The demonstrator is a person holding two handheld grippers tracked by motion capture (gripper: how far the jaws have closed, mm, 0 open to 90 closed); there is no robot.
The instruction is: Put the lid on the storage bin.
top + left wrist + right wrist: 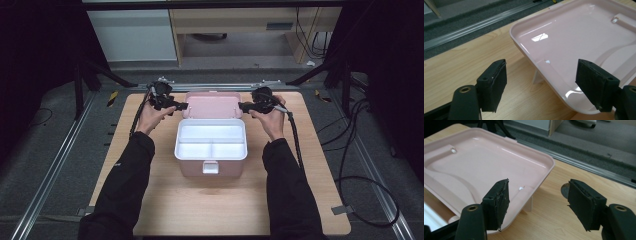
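Table: light wood tabletop (165, 200), ringed by dark grey carpet and metal rails; pale furniture beyond the far edge.
Sleeves: two black sleeves rising from the near edge, one on each side of the box.
Box: pink storage box (211, 167) at mid-table, standing open, white latch tab on the near wall.
Tray: white insert tray (210, 141) seated in the box top; one long compartment at the far side, two smaller ones at the near side, all bare.
Lid: pink lid (213, 106) swung back behind the box, glossy inner face up, propped above the wood on small white legs seen in both gripper views.
Left hand: (151, 118) just left of the lid, wrist angled inward, gripper pointing toward the lid's left edge.
Left gripper: (181, 106) jaws spread wide, straddling the lid's corner (544, 65) in the left gripper view; pads clear of the plastic, nothing pinched.
Right hand: (270, 120) mirrored at the lid's right side, cable trailing down along the forearm.
Right gripper: (243, 106) jaws parted, one pad over the lid rim (541, 177), the other over bare wood; no grip on it.
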